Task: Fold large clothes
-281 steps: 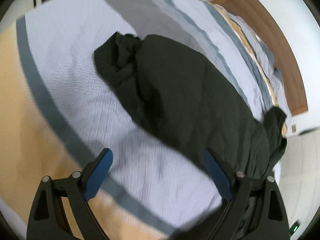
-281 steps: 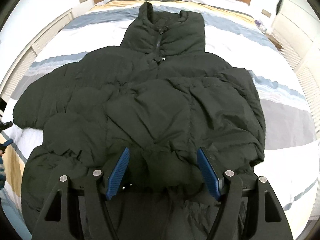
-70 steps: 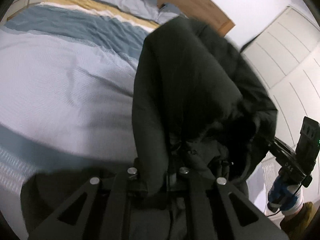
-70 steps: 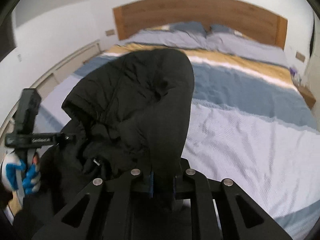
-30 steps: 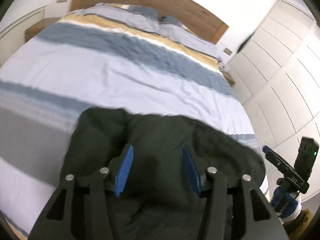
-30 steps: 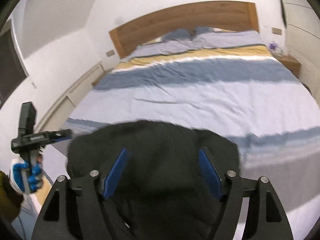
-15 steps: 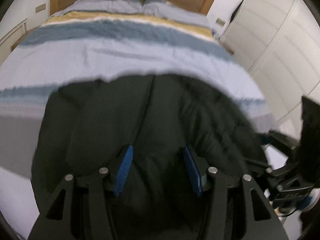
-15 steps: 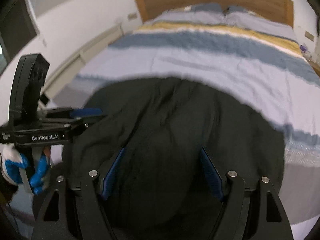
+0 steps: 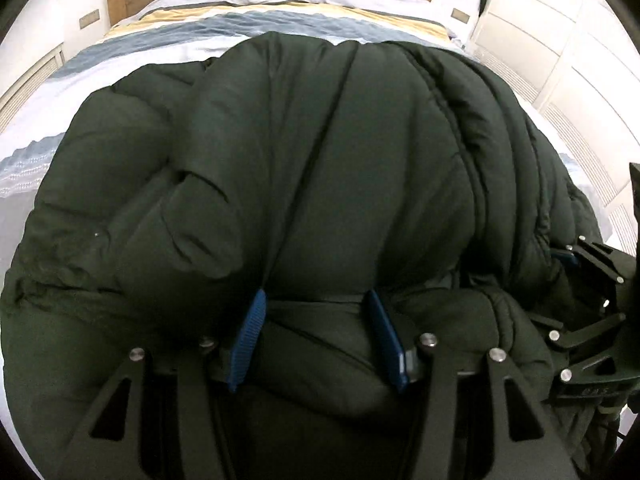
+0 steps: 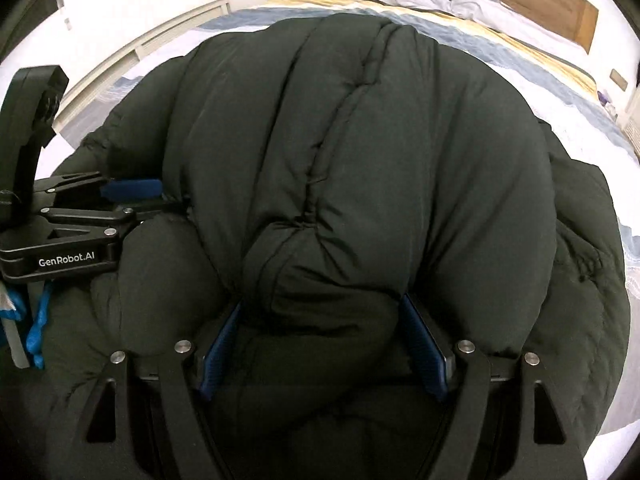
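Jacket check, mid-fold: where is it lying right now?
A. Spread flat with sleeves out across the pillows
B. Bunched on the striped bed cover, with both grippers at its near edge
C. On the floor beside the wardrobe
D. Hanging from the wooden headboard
B: the dark puffer jacket sits bunched on the striped bed cover, with the left gripper and right gripper at its near edge.

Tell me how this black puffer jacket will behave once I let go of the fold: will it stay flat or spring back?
The puffer jacket bulges in thick quilted tubes, so it will probably puff back up. Its smooth shell looks slippery, so layers may slide on the striped bedspread. It looks floppy between the left gripper and right gripper, likely light.
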Demonstrator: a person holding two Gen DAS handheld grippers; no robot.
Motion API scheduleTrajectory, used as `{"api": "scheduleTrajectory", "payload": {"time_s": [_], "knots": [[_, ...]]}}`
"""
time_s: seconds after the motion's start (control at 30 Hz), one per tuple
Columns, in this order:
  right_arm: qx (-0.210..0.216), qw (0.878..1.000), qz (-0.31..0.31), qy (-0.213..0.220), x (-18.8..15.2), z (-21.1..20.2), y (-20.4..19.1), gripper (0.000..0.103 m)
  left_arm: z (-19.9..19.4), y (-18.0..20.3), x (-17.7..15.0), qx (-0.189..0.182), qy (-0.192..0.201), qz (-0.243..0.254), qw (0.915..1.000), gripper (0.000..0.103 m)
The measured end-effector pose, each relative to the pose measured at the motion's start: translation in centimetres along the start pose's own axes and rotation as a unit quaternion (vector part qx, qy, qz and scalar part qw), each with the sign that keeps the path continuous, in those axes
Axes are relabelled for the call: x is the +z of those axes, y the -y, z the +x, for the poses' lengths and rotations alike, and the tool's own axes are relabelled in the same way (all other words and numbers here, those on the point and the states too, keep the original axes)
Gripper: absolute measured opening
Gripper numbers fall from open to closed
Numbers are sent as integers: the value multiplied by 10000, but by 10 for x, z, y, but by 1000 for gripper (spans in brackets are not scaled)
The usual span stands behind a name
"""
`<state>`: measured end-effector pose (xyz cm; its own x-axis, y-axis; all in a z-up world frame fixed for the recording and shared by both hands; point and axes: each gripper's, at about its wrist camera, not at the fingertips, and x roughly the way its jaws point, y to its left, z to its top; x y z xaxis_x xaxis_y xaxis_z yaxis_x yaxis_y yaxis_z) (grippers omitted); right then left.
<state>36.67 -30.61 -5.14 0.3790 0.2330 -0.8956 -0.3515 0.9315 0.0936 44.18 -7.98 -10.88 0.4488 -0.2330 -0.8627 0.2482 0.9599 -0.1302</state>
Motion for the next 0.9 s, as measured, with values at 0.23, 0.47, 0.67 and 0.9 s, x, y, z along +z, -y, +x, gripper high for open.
{"api": "scheduleTrajectory", "payload": {"time_s": [0.23, 0.47, 0.67, 0.9], "knots": [[22, 9998, -124, -124, 4, -38, -1, 74, -45, 3, 3, -118, 20, -32, 9999, 53], [63, 9983, -376, 434, 11, -99, -1, 75, -94, 16, 16, -57, 625, 115, 9980, 54], [46, 9986, -277, 443, 24, -71, -3, 75, -66, 27, 16, 56, 500, 238, 9984, 54], [113, 9998, -74, 127, 7, -22, 7, 75, -37, 32, 1, 255, 428, 368, 9981, 56]]}}
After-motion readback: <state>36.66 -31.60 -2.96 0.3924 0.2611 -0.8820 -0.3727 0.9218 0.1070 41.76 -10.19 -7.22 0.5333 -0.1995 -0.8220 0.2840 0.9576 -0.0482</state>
